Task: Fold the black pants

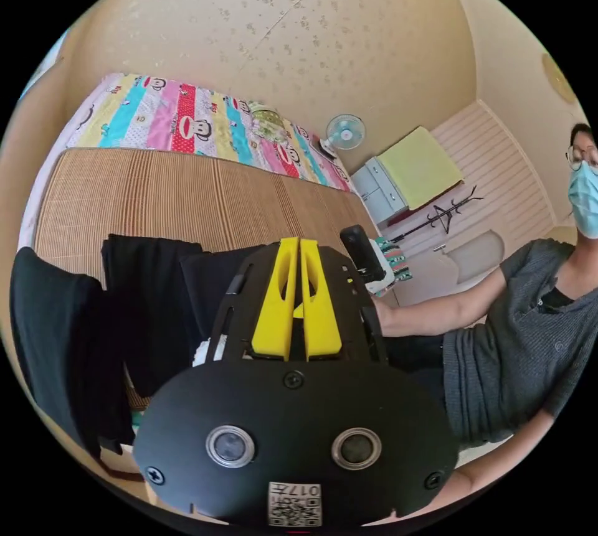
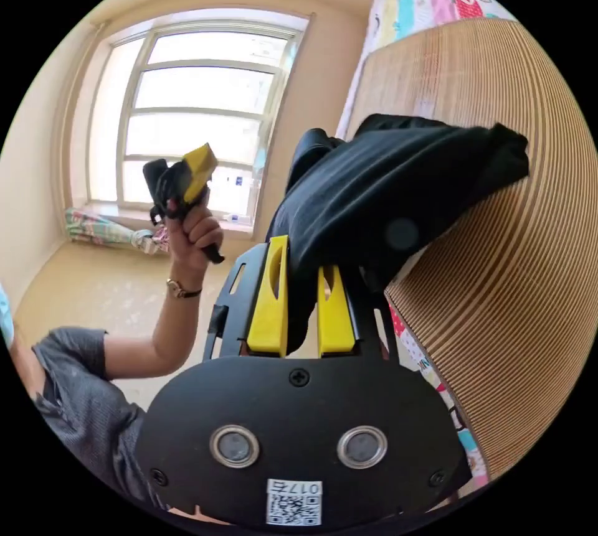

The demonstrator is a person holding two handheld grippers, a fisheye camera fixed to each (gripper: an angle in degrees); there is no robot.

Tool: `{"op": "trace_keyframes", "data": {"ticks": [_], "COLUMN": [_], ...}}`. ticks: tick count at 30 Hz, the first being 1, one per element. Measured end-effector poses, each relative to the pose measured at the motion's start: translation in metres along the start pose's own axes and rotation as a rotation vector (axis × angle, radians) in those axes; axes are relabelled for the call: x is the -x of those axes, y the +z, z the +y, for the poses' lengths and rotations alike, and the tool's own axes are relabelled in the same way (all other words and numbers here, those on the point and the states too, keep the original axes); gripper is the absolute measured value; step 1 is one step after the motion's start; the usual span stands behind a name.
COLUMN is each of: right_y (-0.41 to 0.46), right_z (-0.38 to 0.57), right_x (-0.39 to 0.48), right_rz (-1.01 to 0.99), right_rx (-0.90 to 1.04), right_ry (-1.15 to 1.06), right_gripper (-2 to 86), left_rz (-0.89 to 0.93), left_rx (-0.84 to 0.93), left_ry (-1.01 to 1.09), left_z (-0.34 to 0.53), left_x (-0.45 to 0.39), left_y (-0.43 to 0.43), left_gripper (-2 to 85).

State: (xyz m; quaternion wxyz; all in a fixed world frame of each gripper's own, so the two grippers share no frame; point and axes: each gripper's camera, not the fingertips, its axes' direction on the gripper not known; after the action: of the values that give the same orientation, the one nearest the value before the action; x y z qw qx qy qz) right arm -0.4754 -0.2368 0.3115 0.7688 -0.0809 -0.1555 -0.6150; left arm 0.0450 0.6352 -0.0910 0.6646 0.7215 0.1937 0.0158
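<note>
R gripper (image 2: 302,253) clamps black pants (image 2: 398,200), L gripper (image 1: 297,246) empty

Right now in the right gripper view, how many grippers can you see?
2. The right gripper sits at the bottom, its fingers closed on the black pants. The left gripper is held up in the person's hand in front of the window, fingers together.

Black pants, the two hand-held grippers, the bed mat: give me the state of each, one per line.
Black pants: bunched, partly lifted, hanging over the edge of the bed, cloth caught between the right jaws.
Right hand-held gripper: shut on the black pants.
Left hand-held gripper: jaws shut together, holding nothing, raised in the person's hand.
Bamboo mat: spread flat on the bed.
Fan: standing upright; running or not, cannot tell.
</note>
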Motion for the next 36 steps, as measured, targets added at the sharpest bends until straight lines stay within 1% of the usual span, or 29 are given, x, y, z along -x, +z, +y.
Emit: {"op": "trace_keyframes", "data": {"ticks": [1,2,4,6,9,12,14,15,17,19,20,21,23,24,26,30,33,34,36], "right_y": [0.004,0.008,0.01,0.011,0.006,0.004,0.004,0.004,0.006,0.005,0.004,0.003,-0.001,-0.001,-0.001,0.012,0.01,0.009,0.013], "right_z": [0.0,0.004,0.011,0.017,0.025,0.023,0.022,0.022,0.023,0.023,0.023,0.024,0.023,0.022,0.014,0.0,-0.008,-0.009,-0.012], "right_x": [-0.029,-0.05,-0.071,-0.083,-0.097,-0.103,-0.106,-0.107,-0.11,-0.108,-0.103,-0.099,-0.081,-0.076,-0.051,-0.024,-0.004,0.009,0.016], "right_rz": [-0.024,-0.052,-0.036,-0.035,-0.073,-0.076,-0.076,-0.077,-0.065,-0.057,-0.06,-0.063,-0.09,-0.098,-0.139,-0.167,-0.155,-0.131,-0.124], "right_rx": [-0.005,-0.001,0.029,0.049,0.038,0.059,0.079,0.084,0.096,0.101,0.102,0.096,0.07,0.06,0.028,-0.013,-0.083,-0.097,-0.075], "right_ry": [0.113,0.174,0.186,0.177,0.167,0.145,0.13,0.13,0.139,0.138,0.12,0.108,0.074,0.059,-0.023,-0.137,-0.196,-0.255,-0.327], "right_gripper": [5.6,5.6,5.8,6.0,6.1,6.1,6.1,6.1,6.0,5.9,5.8,5.7,5.5,5.4,5.2,5.1,5.1,5.3,5.6], "left_rz": [0.003,0.018,-0.028,-0.135,-0.187,-0.206,-0.218,-0.252,-0.271,-0.243,-0.227,-0.206,-0.248,-0.229,-0.149,-0.235,-0.216,-0.216,-0.218], "left_rx": [-0.003,-0.008,-0.007,0.038,0.06,-0.018,-0.036,-0.008,0.044,0.062,0.074,0.08,0.07,0.037,-0.022,-0.115,-0.202,-0.204,-0.242], "left_ry": [-0.045,-0.118,-0.215,-0.342,-0.484,-0.524,-0.523,-0.529,-0.527,-0.55,-0.56,-0.539,-0.489,-0.42,-0.348,-0.267,-0.214,-0.198,-0.157], "left_z": [0.003,0.014,0.037,0.076,0.123,0.147,0.149,0.148,0.148,0.149,0.149,0.147,0.144,0.141,0.134,0.114,0.107,0.106,0.105], "left_x": [0.01,0.027,0.046,0.068,0.094,0.113,0.126,0.136,0.149,0.156,0.156,0.151,0.136,0.122,0.104,0.077,0.077,0.077,0.076], "left_y": [-0.003,-0.005,-0.002,0.015,0.043,0.05,0.053,0.06,0.072,0.078,0.077,0.075,0.065,0.056,0.046,0.013,-0.009,-0.011,-0.019], "left_gripper": [-0.7,-0.4,0.6,5.9,9.6,13.0,14.6,15.9,15.7,14.8,12.9,10.4,6.1,3.9,0.6,-0.5,-0.6,-0.5,-0.2]}}
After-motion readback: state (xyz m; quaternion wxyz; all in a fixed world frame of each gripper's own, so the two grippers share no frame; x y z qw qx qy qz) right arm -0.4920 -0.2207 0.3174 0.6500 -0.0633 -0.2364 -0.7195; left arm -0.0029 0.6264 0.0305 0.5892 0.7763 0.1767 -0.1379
